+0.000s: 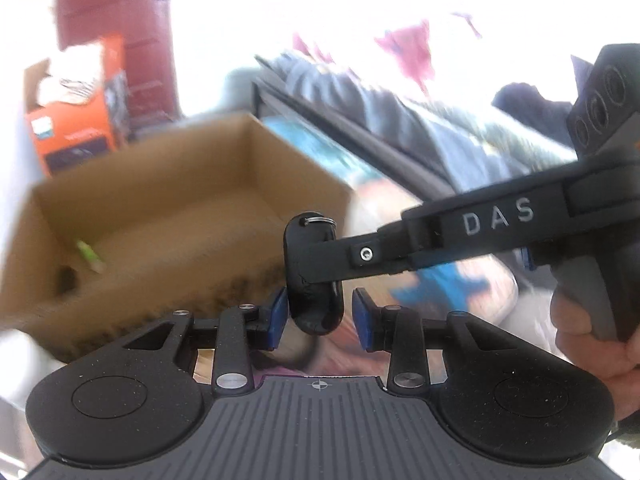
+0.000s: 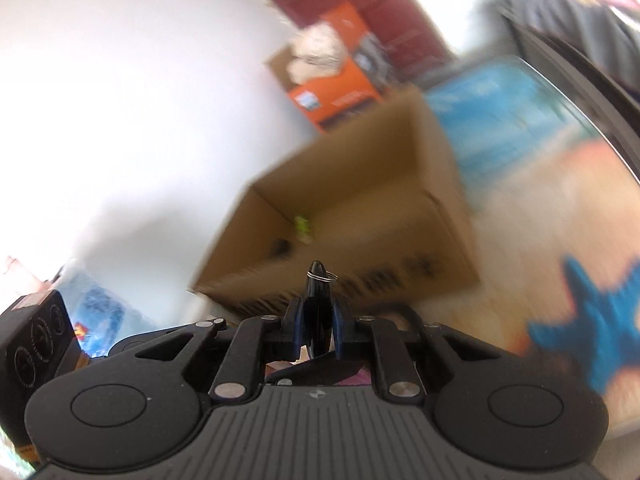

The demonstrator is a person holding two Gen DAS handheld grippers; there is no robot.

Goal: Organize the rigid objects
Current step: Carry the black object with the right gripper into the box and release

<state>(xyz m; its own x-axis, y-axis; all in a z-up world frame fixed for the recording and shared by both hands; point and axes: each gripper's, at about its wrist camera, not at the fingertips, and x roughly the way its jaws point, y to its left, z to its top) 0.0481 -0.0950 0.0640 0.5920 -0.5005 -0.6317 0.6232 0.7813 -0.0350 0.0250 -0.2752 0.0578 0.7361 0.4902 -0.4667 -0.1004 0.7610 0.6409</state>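
Evidently a hand-over point: the right gripper (image 2: 316, 330) is clamped on a black key fob (image 2: 317, 312), its two blue pads pressed against the fob's flat sides, with the split ring at the fob's tip pointing up the frame. In the left wrist view the same fob (image 1: 314, 276) hangs at frame centre, pinched by the right gripper's finger, which enters from the right edge; the fob's lower end dips between the parted blue pads (image 1: 279, 318) of the left gripper (image 1: 320, 320), close to the left-hand pad, though contact cannot be confirmed.

Risk, as judged: if the right gripper lets go before the left one closes, the fob would fall to the patterned surface short of the cardboard box (image 1: 168, 208). Only the fob's rounded lower end sits between the left pads, so a closing squeeze there might pivot it or squirt it out. The box lies left of centre, holding a green object (image 1: 90, 256).
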